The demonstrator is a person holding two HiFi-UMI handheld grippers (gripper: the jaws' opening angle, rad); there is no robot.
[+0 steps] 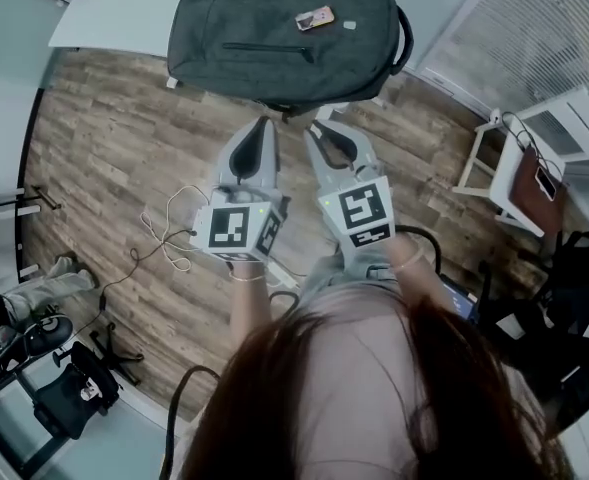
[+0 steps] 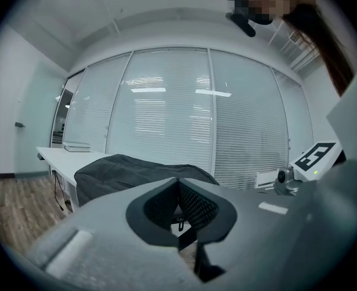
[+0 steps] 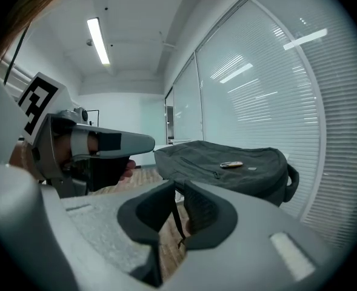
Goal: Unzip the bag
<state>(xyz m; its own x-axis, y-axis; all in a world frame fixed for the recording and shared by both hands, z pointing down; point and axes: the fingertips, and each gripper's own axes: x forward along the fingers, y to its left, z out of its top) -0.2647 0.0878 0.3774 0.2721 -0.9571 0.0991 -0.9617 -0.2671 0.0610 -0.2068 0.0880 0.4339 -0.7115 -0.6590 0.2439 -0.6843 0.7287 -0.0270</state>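
Bag (image 1: 274, 28) top cut off by frame; main zipper indiscernible.

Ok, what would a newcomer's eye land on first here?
The dark grey backpack lying flat on the white table, with a small orange item on top. Then the left tool and right tool, side by side over the wood floor, pointing at it.

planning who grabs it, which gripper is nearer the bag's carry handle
Right. The right gripper hovers just short of the bag, below and left of its carry handle; the left gripper sits beside it, farther left from the handle.
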